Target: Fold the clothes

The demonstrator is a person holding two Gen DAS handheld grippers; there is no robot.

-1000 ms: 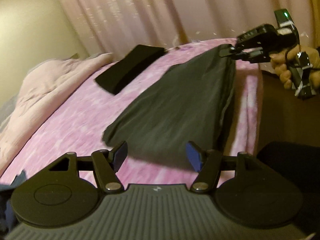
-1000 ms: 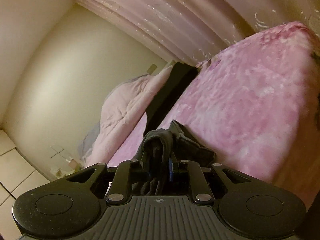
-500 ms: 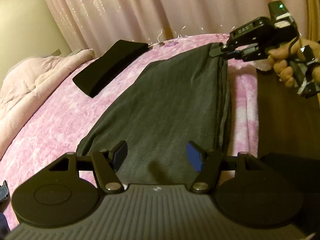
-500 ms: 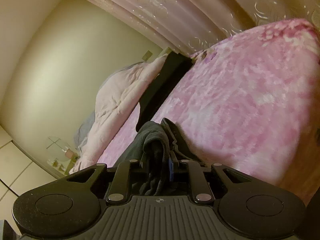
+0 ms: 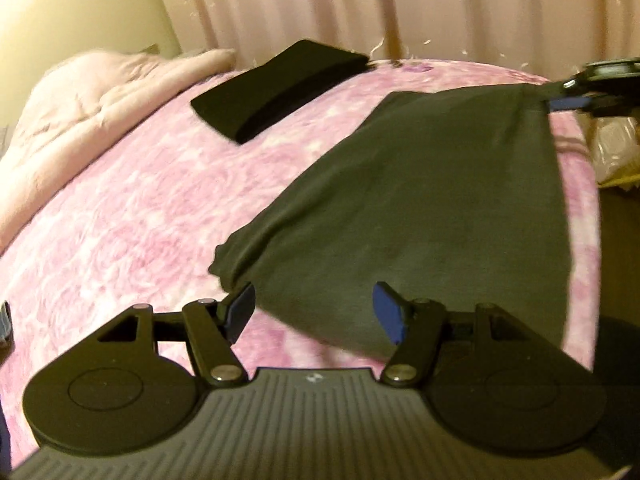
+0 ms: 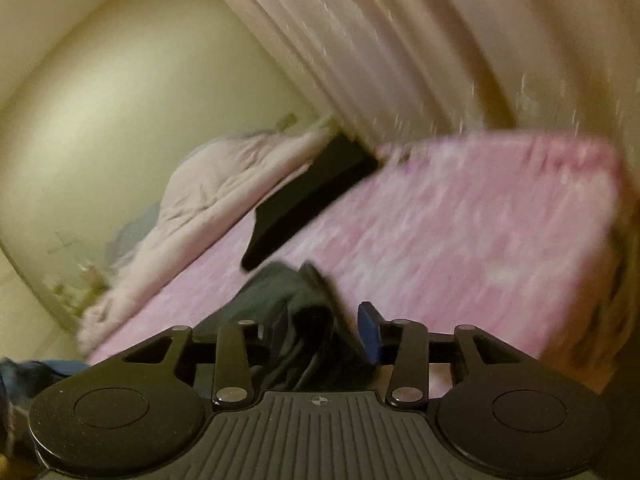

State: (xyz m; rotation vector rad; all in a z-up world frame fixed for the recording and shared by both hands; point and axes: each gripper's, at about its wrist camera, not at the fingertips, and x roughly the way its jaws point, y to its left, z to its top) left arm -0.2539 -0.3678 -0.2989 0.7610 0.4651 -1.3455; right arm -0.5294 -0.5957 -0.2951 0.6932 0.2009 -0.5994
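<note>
A dark grey folded garment (image 5: 420,208) lies on the pink bedspread (image 5: 120,220). My left gripper (image 5: 314,314) is open and empty, just above the garment's near edge. My right gripper (image 5: 576,98) shows in the left wrist view at the garment's far right corner. In the right wrist view the right gripper (image 6: 326,330) has its fingers apart, with the bunched grey cloth (image 6: 296,312) lying loose between them.
A black folded garment (image 5: 276,88) lies farther back on the bed, also in the right wrist view (image 6: 308,196). A pale pink duvet (image 5: 92,96) is heaped at the left. Curtains (image 5: 400,8) hang behind. The bed edge drops off at the right (image 5: 584,240).
My right gripper has opened and let go of the grey garment's corner. My left gripper has shifted left, so the garment now sits more to the right in its view.
</note>
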